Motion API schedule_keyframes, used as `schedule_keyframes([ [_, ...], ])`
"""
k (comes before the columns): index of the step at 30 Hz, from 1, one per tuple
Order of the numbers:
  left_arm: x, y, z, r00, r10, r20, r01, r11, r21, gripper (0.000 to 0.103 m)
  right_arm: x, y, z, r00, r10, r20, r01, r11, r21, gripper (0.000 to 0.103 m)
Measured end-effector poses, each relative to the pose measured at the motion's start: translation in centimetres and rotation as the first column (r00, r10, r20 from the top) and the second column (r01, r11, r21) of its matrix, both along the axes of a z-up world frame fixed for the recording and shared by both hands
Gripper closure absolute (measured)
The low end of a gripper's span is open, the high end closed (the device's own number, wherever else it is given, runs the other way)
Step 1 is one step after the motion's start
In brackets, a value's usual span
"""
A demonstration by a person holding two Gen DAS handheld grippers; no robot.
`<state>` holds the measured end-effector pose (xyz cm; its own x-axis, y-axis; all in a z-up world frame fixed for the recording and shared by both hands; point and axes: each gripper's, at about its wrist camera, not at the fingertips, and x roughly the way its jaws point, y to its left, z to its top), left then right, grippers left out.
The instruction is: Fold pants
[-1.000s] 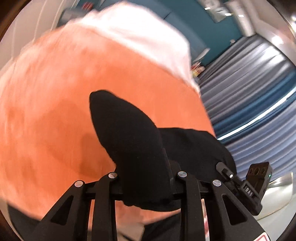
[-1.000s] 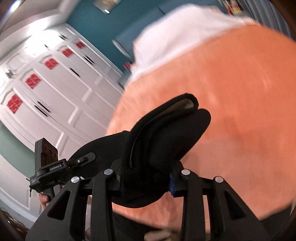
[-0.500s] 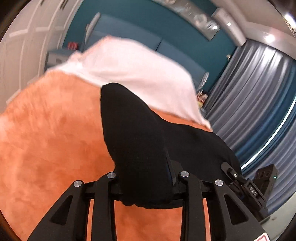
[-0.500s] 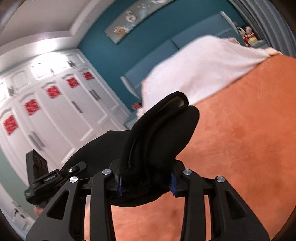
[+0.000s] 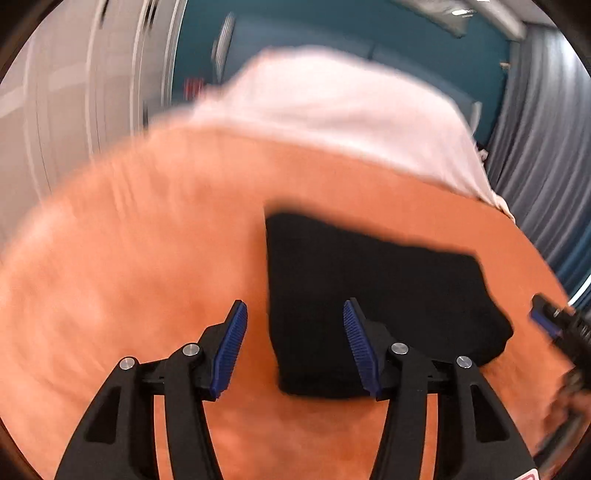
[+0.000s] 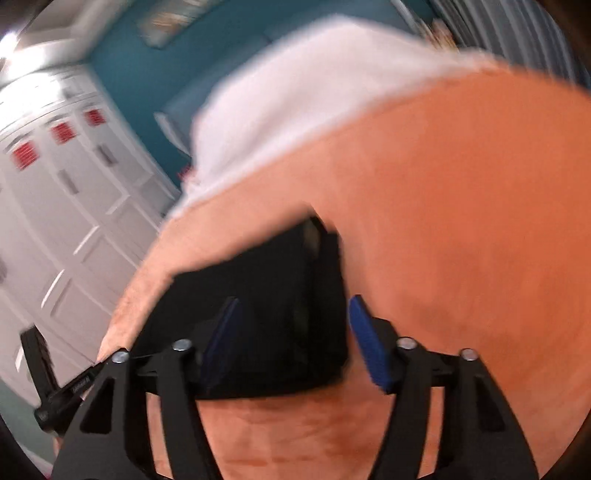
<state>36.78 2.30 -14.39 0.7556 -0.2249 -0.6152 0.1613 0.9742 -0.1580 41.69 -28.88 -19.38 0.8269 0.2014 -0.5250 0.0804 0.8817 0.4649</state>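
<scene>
The black pants lie folded into a compact rectangle on the orange blanket. My left gripper is open and empty, just above the fold's near left edge. In the right wrist view the same folded pants lie on the blanket, and my right gripper is open and empty over their near right edge. The right gripper also shows at the right edge of the left wrist view. Both views are motion-blurred.
A white cover lies over the far part of the bed. White wardrobe doors stand on the left, grey curtains on the right, and a teal wall behind.
Both grippers opened and let go of the black pants, which now lie folded on the blanket. Both grippers have drawn back toward me.
</scene>
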Motion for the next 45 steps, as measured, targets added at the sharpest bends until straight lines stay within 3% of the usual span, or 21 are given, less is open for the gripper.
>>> schedule_keyframes([
  [1,0.0,-0.6,1.2,1.0,0.006,0.015,-0.007,1.0,0.029,0.044,0.4,0.8,1.1,0.999,0.032,0.01,-0.032,0.999,-0.035,0.069],
  [3,2.6,-2.6,2.3,0.999,0.001,-0.034,0.002,0.997,0.077,0.041,3.2,3.1,2.5,0.993,0.12,-0.022,-0.122,0.986,-0.117,0.088],
  [4,4.0,-3.8,1.8,0.998,0.013,-0.065,-0.006,0.993,0.118,0.04,5.0,3.7,2.4,0.99,0.139,-0.04,-0.143,0.98,-0.137,0.088],
  [5,5.3,-4.9,1.0,0.995,0.029,-0.098,-0.013,0.987,0.16,0.038,6.6,4.5,2.0,0.986,0.146,-0.075,-0.156,0.976,-0.152,0.088],
  [6,7.6,-6.0,-1.1,0.983,0.052,-0.174,-0.013,0.975,0.22,0.037,9.3,5.2,0.3,0.976,0.145,-0.164,-0.171,0.972,-0.16,0.088],
  [8,10.4,-6.8,-5.9,0.936,0.098,-0.339,0.01,0.953,0.303,0.034,12.3,4.6,-3.7,0.947,0.073,-0.312,-0.147,0.964,-0.221,0.093],
  [9,10.4,-6.5,-6.8,0.929,0.101,-0.357,0.004,0.96,0.281,0.033,13.0,3.6,-5.9,0.932,0.048,-0.359,-0.13,0.969,-0.208,0.093],
  [11,9.3,-5.7,-5.5,0.94,0.118,-0.321,-0.041,0.971,0.237,0.036,12.4,2.4,-4.9,0.944,0.023,-0.329,-0.074,0.987,-0.143,0.092],
  [13,7.4,-5.4,-3.3,0.946,0.108,-0.305,-0.034,0.971,0.239,0.036,10.8,2.6,-2.8,0.951,0.006,-0.31,-0.047,0.991,-0.126,0.088],
  [15,4.3,-5.3,-0.5,0.963,0.105,-0.248,-0.042,0.968,0.249,0.035,7.3,3.7,0.4,0.971,0.014,-0.24,-0.059,0.982,-0.178,0.087],
  [17,0.8,-5.2,2.1,0.968,0.096,-0.234,-0.035,0.967,0.251,0.027,4.0,4.7,3.0,0.98,0.005,-0.197,-0.051,0.971,-0.231,0.085],
  [19,-1.9,-5.0,3.9,0.967,0.097,-0.234,-0.035,0.966,0.256,0.02,-0.5,5.8,5.3,0.986,-0.017,-0.166,-0.026,0.967,-0.254,0.076],
  [21,-5.7,-4.9,6.3,0.976,0.099,-0.193,-0.042,0.96,0.277,0.016,-3.5,6.4,7.3,0.992,-0.027,-0.123,-0.006,0.966,-0.258,0.059],
  [26,-14.6,-4.9,11.1,0.991,0.074,-0.11,-0.038,0.954,0.298,0.016,-11.5,9.4,11.0,0.998,-0.038,-0.054,0.019,0.948,-0.319,0.059],
  [30,-18.7,-4.4,12.2,0.991,0.057,-0.123,-0.021,0.961,0.275,0.016,-16.3,10.4,12.1,0.998,-0.038,-0.056,0.019,0.95,-0.312,0.057],
  [32,-20.4,-3.8,12.3,0.99,0.064,-0.124,-0.029,0.963,0.268,0.016,-18.3,10.6,12.7,0.998,-0.042,-0.05,0.025,0.955,-0.294,0.048],
  [37,-24.2,-2.4,12.4,0.985,0.078,-0.153,-0.039,0.97,0.239,0.016,-23.0,10.8,13.7,0.997,-0.061,-0.045,0.047,0.963,-0.267,0.047],
  [45,-29.1,-2.2,13.1,0.99,0.096,-0.102,-0.061,0.951,0.303,0.016,-27.1,12.7,14.4,0.999,-0.036,-0.035,0.025,0.96,-0.279,0.047],
])
